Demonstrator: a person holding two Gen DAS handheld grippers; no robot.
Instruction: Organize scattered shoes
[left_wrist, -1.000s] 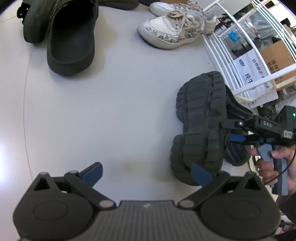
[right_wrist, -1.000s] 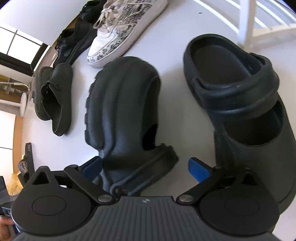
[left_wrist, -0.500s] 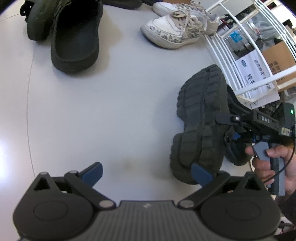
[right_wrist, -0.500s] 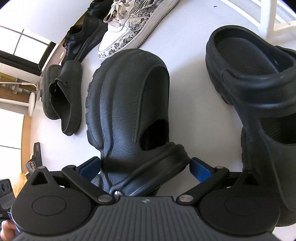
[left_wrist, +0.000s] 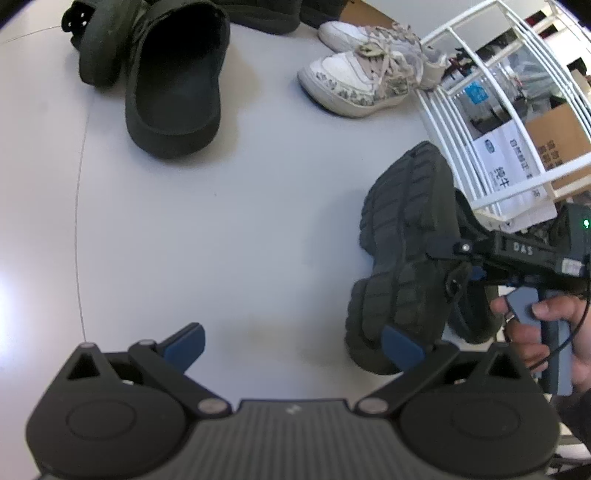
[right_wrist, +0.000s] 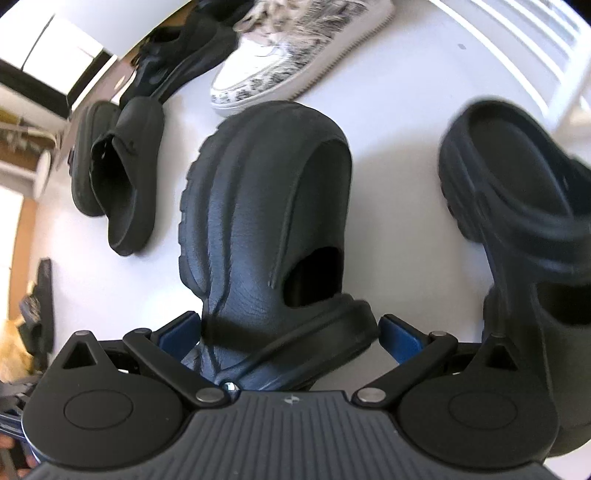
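Observation:
A black clog (right_wrist: 266, 221) lies on its side on the white floor, its ridged sole (left_wrist: 402, 251) facing the left wrist view. My right gripper (right_wrist: 288, 328) straddles its heel end, jaws wide, a blue pad on each side; whether the pads touch it I cannot tell. Its mate (right_wrist: 524, 236) stands upright to the right. My left gripper (left_wrist: 291, 339) is open and empty over bare floor, its right fingertip (left_wrist: 402, 345) beside the clog's heel. A hand holds the right gripper's body (left_wrist: 517, 254) in the left wrist view.
A white shoe rack (left_wrist: 491, 122) stands at the right with boxes behind it. Two white patterned sneakers (left_wrist: 358, 85) lie near it. Dark slip-on shoes (left_wrist: 173, 85) lie at the far left, also in the right wrist view (right_wrist: 122, 173).
My right gripper has moved forward so the clog's heel now sits between its jaws. The left gripper's view has shifted slightly toward the far shoes.

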